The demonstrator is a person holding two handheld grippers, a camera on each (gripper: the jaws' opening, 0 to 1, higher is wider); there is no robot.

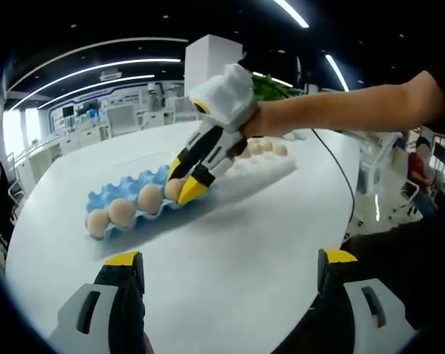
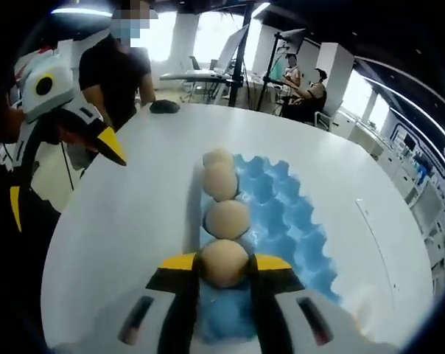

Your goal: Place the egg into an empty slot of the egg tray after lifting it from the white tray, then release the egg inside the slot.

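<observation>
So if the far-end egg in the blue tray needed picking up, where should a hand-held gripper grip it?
Across the bare rounded sides of the far-end egg, coming down from above: the blue egg tray cups its lower half, and a neighbouring egg crowds one side.

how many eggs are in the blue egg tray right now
4. In the right gripper view, three eggs sit in a row along the blue egg tray's edge: far, next, third. The fourth egg is between the right gripper's fingers.

left gripper view far across table, right gripper view close above shared blue egg tray [image 1: 134, 193]
</observation>
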